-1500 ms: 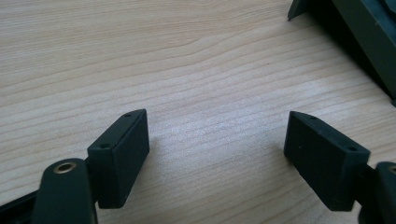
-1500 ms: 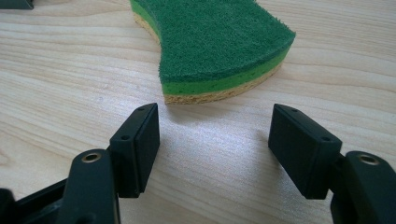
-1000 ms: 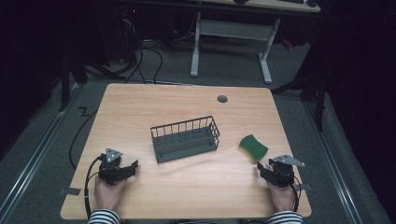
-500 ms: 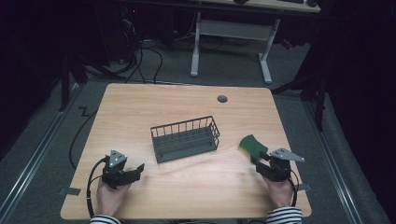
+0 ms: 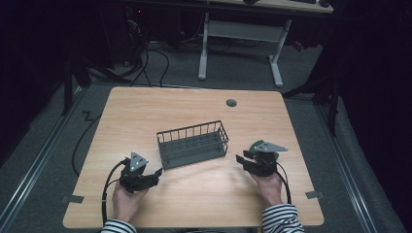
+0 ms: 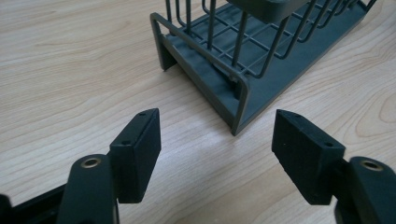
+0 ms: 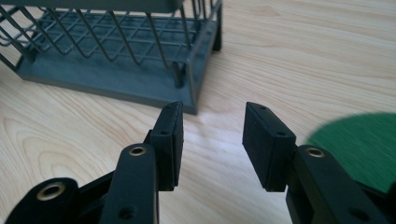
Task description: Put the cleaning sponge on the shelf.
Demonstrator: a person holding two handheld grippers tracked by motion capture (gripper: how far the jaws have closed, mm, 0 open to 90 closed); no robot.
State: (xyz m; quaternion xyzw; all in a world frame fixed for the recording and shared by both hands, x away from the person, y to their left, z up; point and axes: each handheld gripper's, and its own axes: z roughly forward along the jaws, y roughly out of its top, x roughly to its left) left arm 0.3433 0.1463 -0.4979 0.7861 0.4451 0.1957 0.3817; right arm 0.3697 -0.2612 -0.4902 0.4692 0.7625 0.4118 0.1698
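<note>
A dark grey wire basket (image 5: 193, 144) stands in the middle of the wooden table (image 5: 145, 111), with nothing seen in it. A green flat object (image 5: 255, 144) lies to its right, partly hidden under my right gripper (image 5: 241, 160), which is open and points left at the basket's right end. My left gripper (image 5: 155, 174) is open near the basket's left front corner. In the left gripper view the jaws stand wide apart before the basket's corner (image 6: 238, 107). In the right gripper view the basket (image 7: 116, 51) is ahead and the green object (image 7: 359, 140) lies at the right.
A round grey cable hole (image 5: 231, 103) sits near the table's far edge. A black cable (image 5: 80, 145) hangs off the left side. Beyond the table, a white desk frame (image 5: 243, 34) stands on the dark floor.
The right gripper has moved forward and left, over the green object. The left gripper has slid right toward the basket. Both stay open.
</note>
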